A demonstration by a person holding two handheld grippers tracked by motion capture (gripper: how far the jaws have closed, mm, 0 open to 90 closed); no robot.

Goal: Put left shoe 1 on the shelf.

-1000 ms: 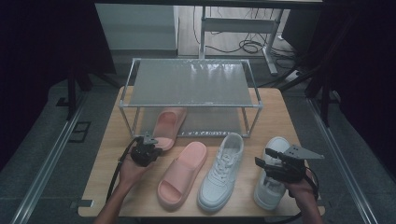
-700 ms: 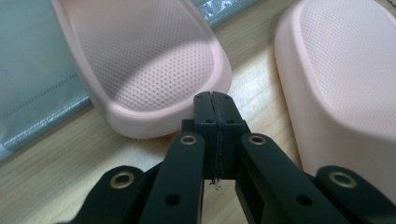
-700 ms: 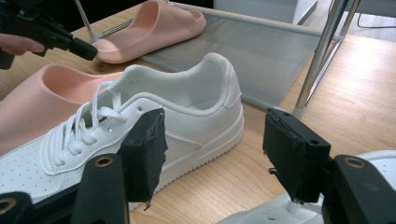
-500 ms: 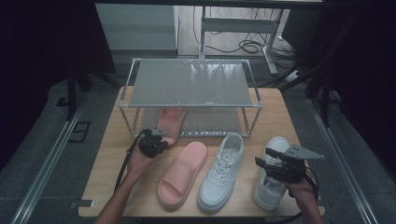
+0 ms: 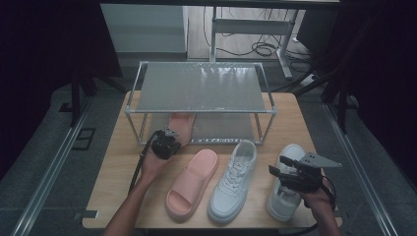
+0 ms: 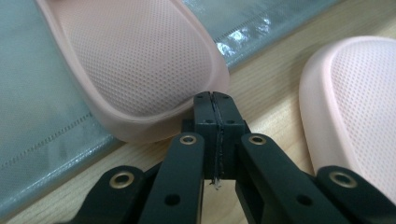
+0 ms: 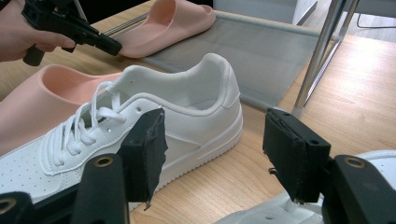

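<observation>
The left gripper (image 6: 215, 100), jaws clenched on nothing, nudges the heel of the pink slide (image 6: 135, 65) onto the rack's lower shelf (image 6: 42, 116) — a push, not a grip. The right gripper (image 7: 212, 149) waits with jaws released over the white sneakers (image 5: 235, 179).

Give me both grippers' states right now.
Left gripper: shut, empty, tips against the pink foam slide sandal.
Right gripper: open, empty.

The left gripper (image 5: 169, 139), jaws closed, has pushed the pink slide (image 5: 180, 123) further under the rack (image 5: 201, 88)
</observation>
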